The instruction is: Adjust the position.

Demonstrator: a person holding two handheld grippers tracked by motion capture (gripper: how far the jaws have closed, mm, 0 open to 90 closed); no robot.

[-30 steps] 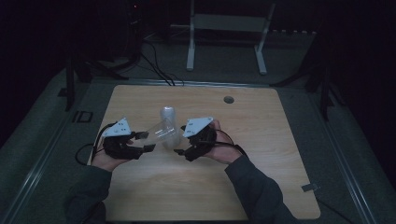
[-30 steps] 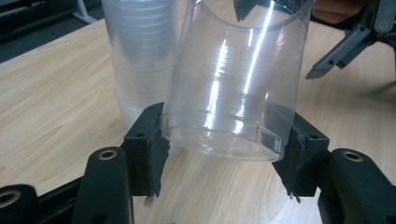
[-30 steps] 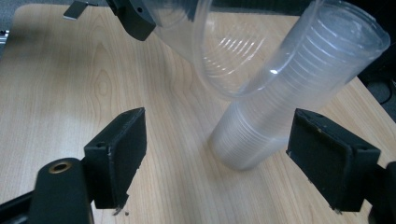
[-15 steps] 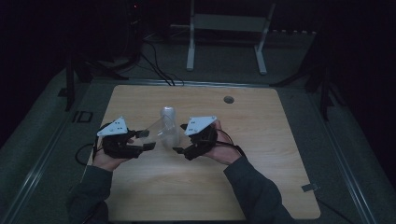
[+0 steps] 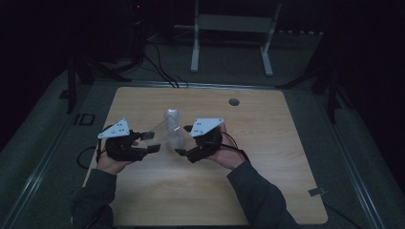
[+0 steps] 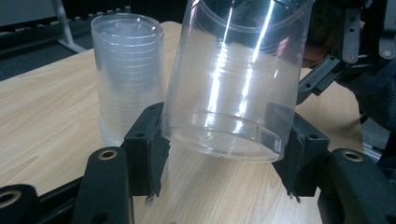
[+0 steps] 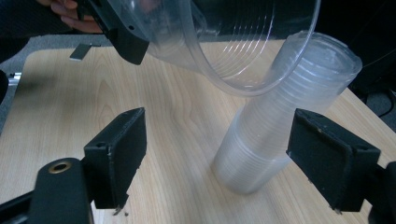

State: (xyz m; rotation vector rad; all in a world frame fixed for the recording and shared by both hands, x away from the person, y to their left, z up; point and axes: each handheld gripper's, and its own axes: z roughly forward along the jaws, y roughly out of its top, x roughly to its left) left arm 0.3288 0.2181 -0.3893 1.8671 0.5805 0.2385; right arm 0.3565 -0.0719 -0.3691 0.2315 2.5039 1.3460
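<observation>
A: Where is your single clear cup (image 6: 233,88)?
B: Clenched by your left gripper (image 6: 224,149), tilted beside the cup stack (image 5: 171,125) standing mid-table (image 5: 267,157).
A: And your right gripper (image 7: 224,154)?
B: Released, jaws apart, near the stack.

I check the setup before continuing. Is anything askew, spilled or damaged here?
Nothing is spilled or visibly damaged. The single clear cup is held tilted off the table, base between the left gripper fingers. The cup stack stands upside down on the table. The right gripper is open.
</observation>
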